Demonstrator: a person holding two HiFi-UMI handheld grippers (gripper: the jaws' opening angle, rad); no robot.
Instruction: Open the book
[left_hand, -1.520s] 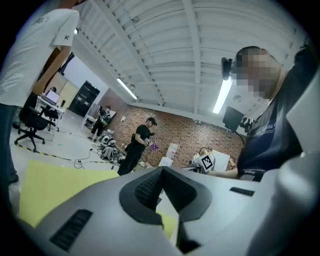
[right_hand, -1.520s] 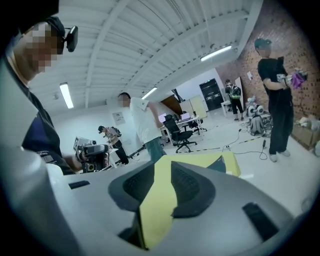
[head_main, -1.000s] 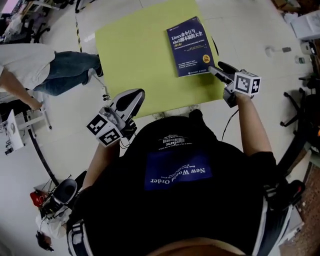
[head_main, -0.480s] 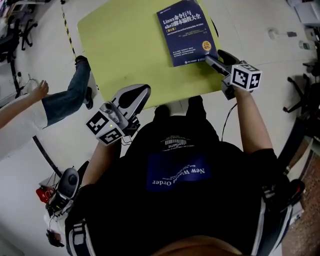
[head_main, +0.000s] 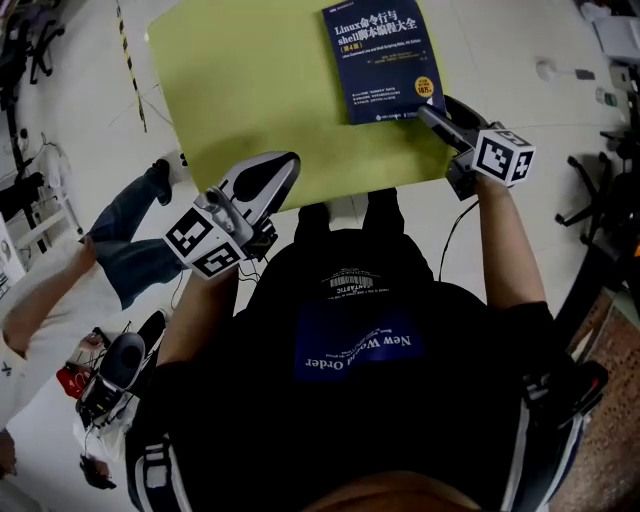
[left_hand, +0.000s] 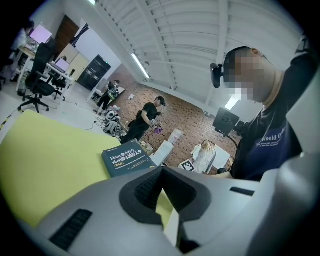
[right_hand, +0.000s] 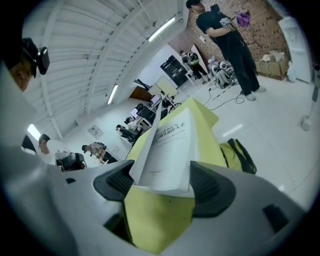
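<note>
Two grippers work at the near side of a square yellow-green surface (head_main: 250, 90). One dark blue paperback book (head_main: 385, 60) with white and yellow title print lies at 1 o'clock on it. The right gripper (head_main: 430, 113) sits at the book's 5 o'clock corner; its jaws have just been opening and stand wide, the corner between them, the cover (right_hand: 146, 150) lifted slightly off a white printed page (right_hand: 172, 155). The left gripper (head_main: 288, 162), jaws together and empty, hovers over the surface's 7 o'clock edge
</note>
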